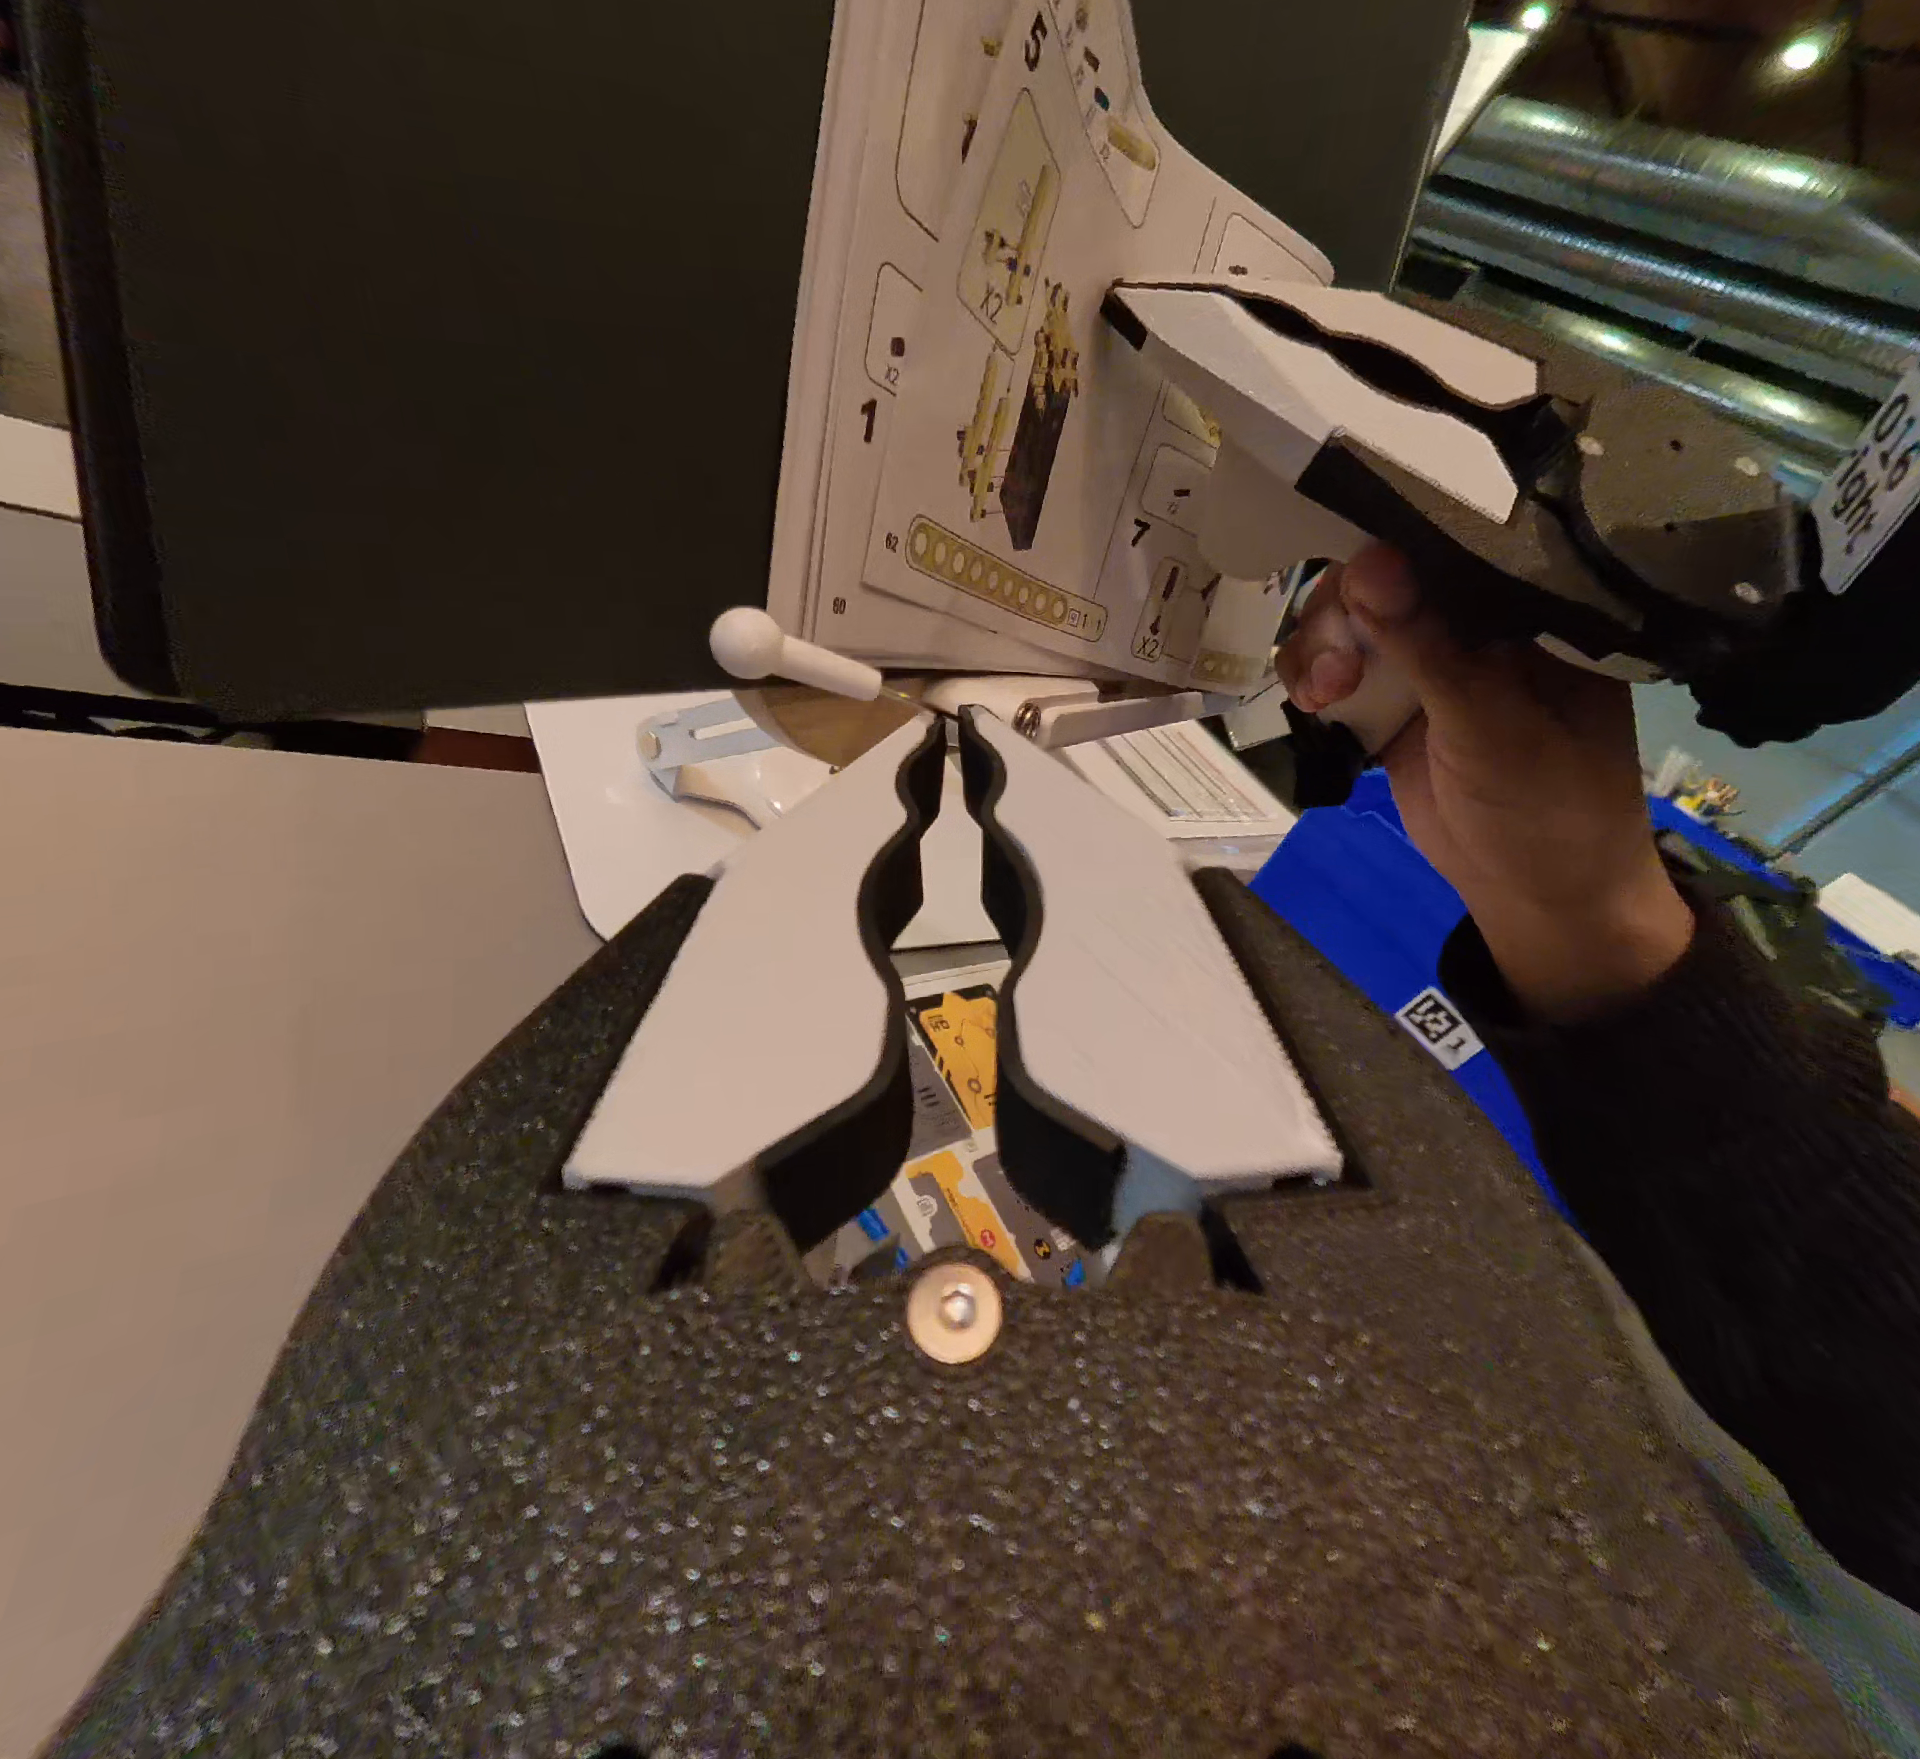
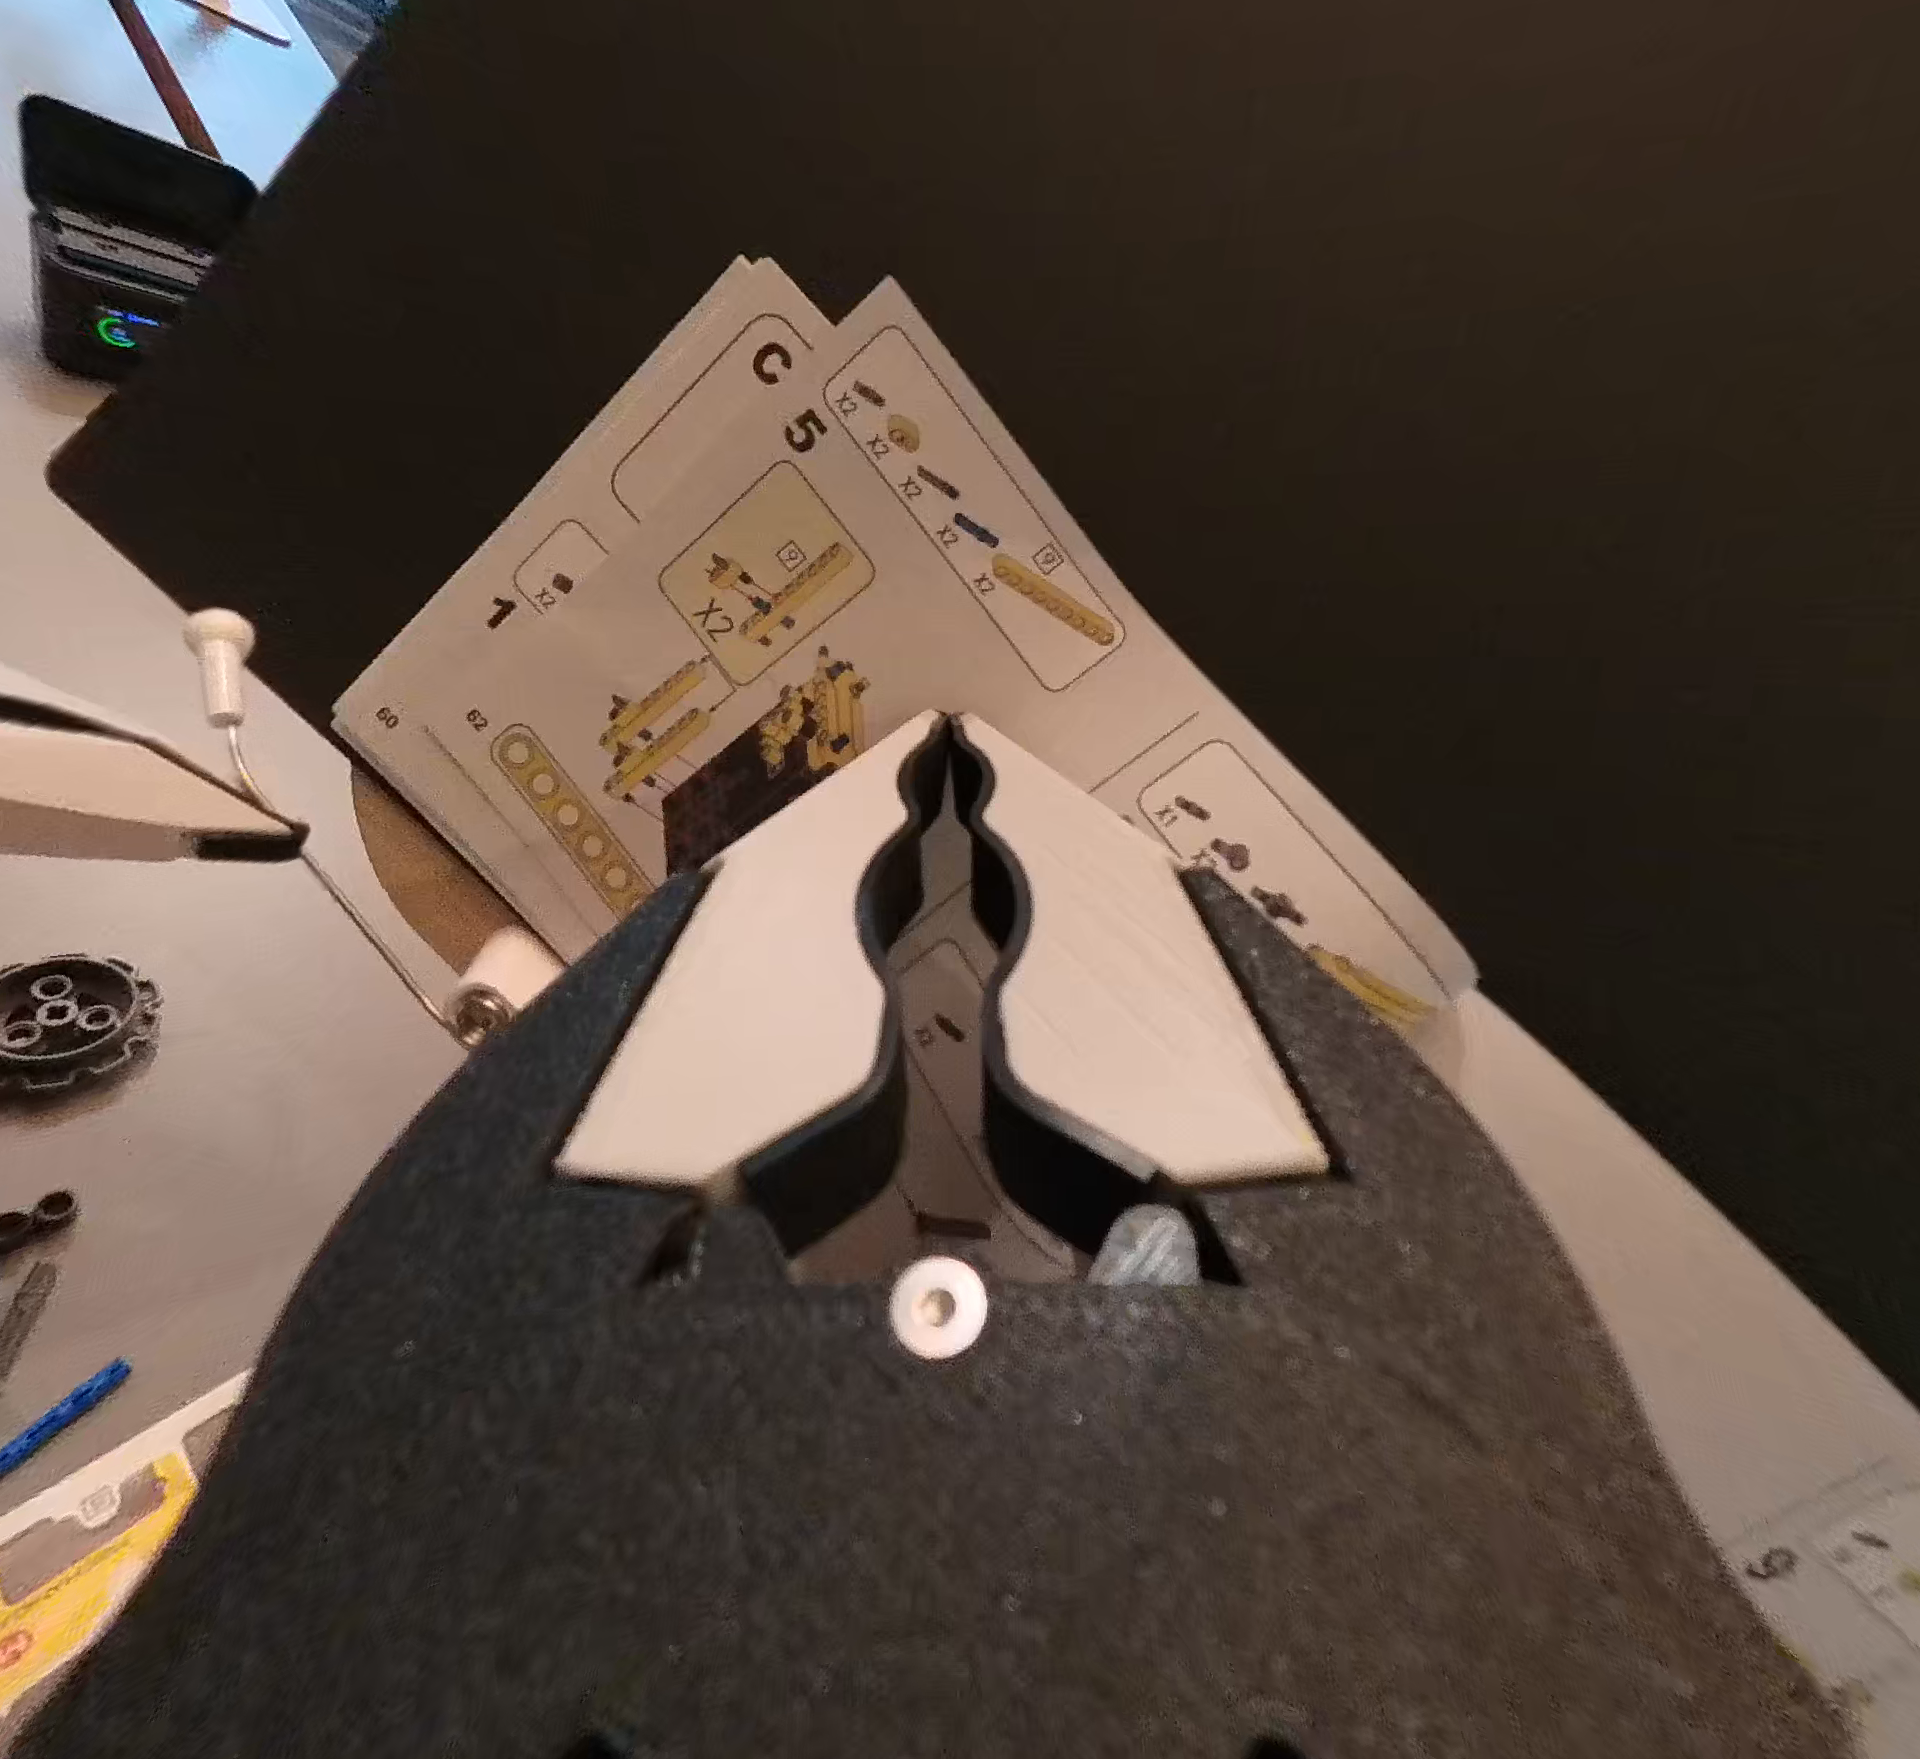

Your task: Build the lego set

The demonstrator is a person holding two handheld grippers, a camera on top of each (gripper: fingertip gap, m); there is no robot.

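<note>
We see the right claw pinched together on a page of the building-instruction booklet, which stands on a book stand against a black board. The left claw, nearly together and empty, sits at the stand's white-tipped wire page-holder above the table.

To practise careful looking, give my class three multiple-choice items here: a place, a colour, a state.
1. Where is the booklet? A flat on the floor; B upright against the dark panel; C in a drawer.
2. The wire arm's knob is: A white; B red; C green.
3. The right gripper is: A wide open; B shut on a booklet page; C holding a cup.
Answers: 1 B, it leans there; 2 A, plainly white; 3 B, its tips pinch the page.
</note>
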